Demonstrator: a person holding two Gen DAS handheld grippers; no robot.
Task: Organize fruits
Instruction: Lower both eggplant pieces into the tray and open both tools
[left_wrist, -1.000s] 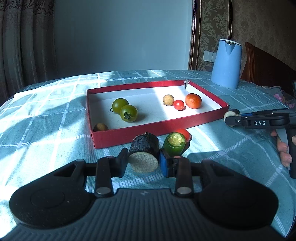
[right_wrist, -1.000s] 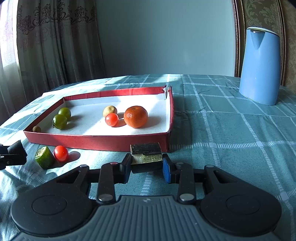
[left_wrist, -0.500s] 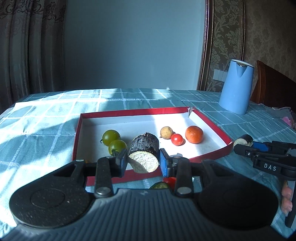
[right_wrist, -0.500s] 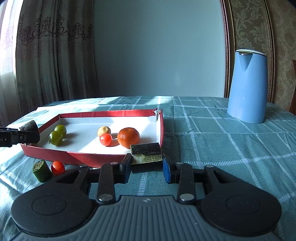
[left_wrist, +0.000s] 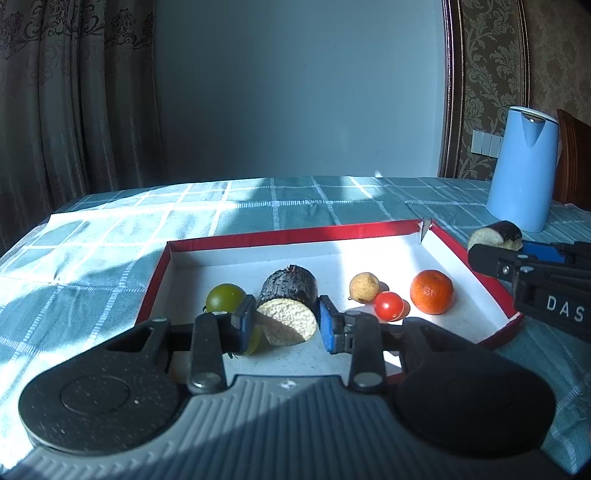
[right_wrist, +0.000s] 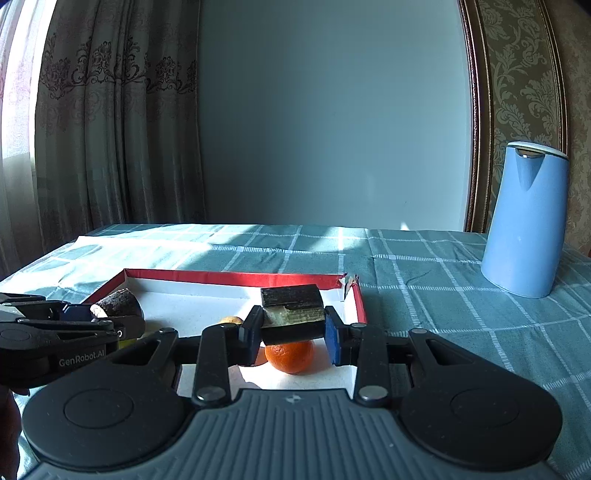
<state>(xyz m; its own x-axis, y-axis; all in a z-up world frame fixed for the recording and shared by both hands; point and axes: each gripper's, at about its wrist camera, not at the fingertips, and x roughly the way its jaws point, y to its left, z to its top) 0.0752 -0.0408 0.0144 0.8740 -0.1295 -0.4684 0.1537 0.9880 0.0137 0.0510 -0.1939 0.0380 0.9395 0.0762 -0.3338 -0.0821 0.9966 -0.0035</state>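
Observation:
My left gripper (left_wrist: 286, 325) is shut on a dark round chunk with a pale cut face (left_wrist: 290, 308), held above the red tray (left_wrist: 277, 236). My right gripper (right_wrist: 293, 330) is shut on a dark rectangular chunk (right_wrist: 291, 314), held above the tray's right end (right_wrist: 360, 299). In the tray lie a green tomato (left_wrist: 224, 297), a small tan fruit (left_wrist: 364, 288), a red cherry tomato (left_wrist: 388, 305) and an orange (left_wrist: 431, 291). The orange (right_wrist: 290, 356) sits right under my right gripper. The right gripper also shows in the left wrist view (left_wrist: 495, 243), and the left gripper in the right wrist view (right_wrist: 107, 314).
A blue kettle (left_wrist: 522, 166) stands on the checked teal tablecloth (left_wrist: 110, 236) at the back right, and shows in the right wrist view (right_wrist: 524, 221). Curtains hang at the left. A wooden chair (left_wrist: 576, 158) is behind the kettle.
Both grippers have risen from the table in front of the tray and moved forward over it, each still holding its chunk. The green piece and red tomato on the cloth have dropped out of view.

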